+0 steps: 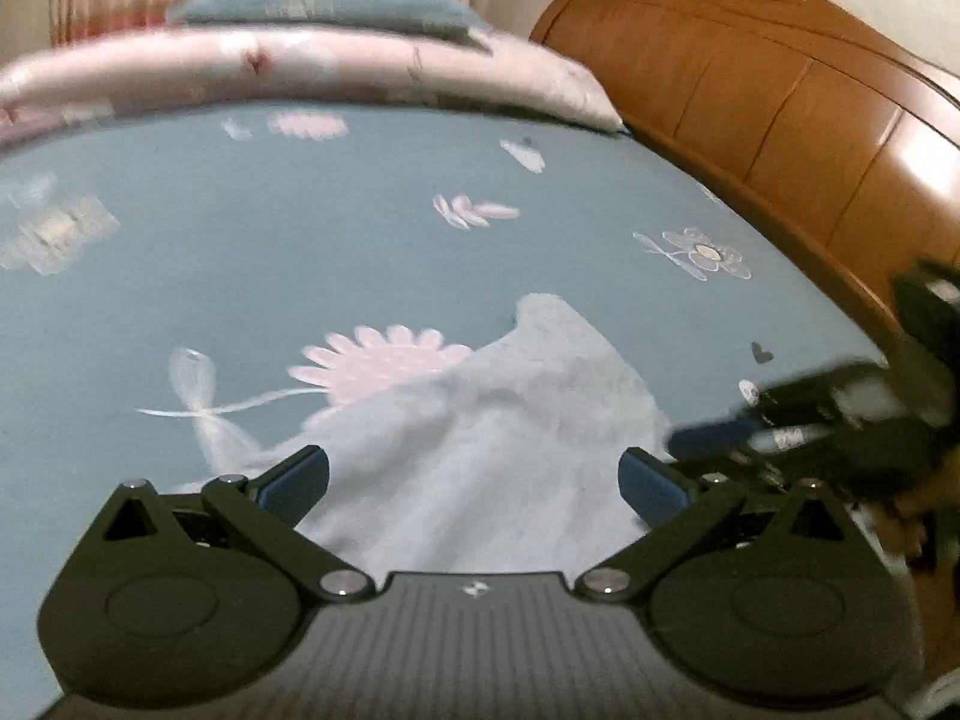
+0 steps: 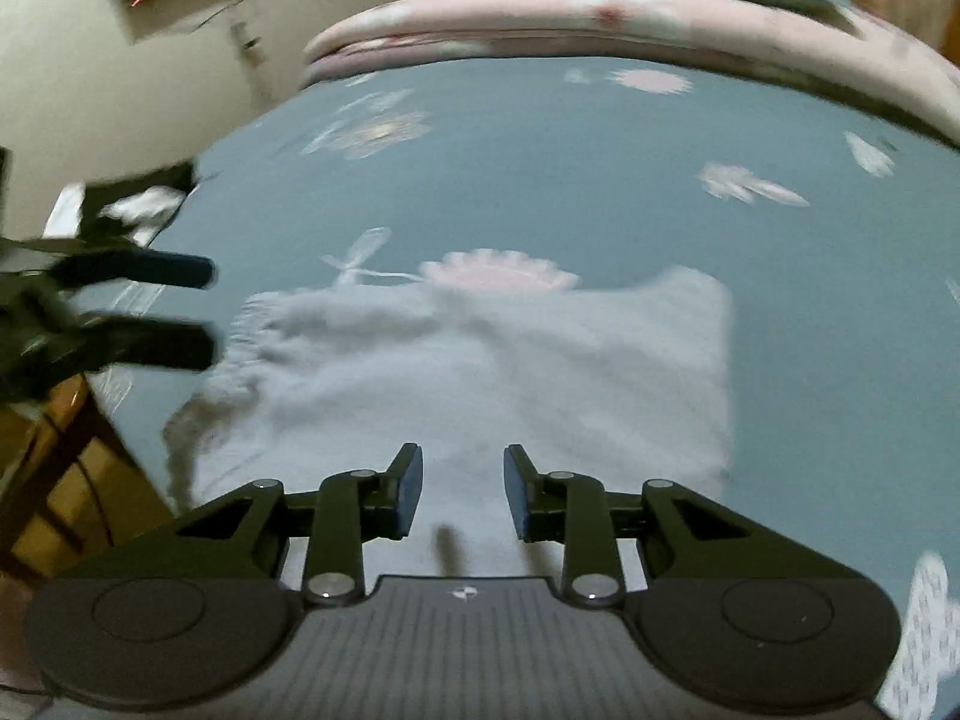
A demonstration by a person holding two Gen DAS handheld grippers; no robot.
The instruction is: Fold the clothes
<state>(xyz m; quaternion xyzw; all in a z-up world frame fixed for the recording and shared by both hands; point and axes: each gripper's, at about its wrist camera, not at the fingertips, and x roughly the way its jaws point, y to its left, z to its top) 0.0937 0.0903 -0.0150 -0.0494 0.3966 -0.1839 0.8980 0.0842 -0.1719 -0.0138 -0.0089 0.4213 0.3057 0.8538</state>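
A white garment (image 1: 480, 456) lies partly folded and rumpled on the blue floral bedsheet (image 1: 300, 240). My left gripper (image 1: 474, 480) hovers over its near edge, wide open and empty. The right gripper shows blurred at the right edge of the left wrist view (image 1: 780, 426). In the right wrist view the garment (image 2: 492, 372) spreads ahead, its left edge crumpled. My right gripper (image 2: 462, 495) is open and empty above its near part. The left gripper (image 2: 180, 306) shows at the left, fingers apart, beside the garment's crumpled edge.
A pink folded quilt (image 1: 300, 72) with a blue pillow (image 1: 324, 3) on top lies at the far end of the bed. A wooden headboard (image 1: 780, 120) runs along the right side. In the right wrist view, a wooden chair frame (image 2: 66, 480) stands off the bed's left edge.
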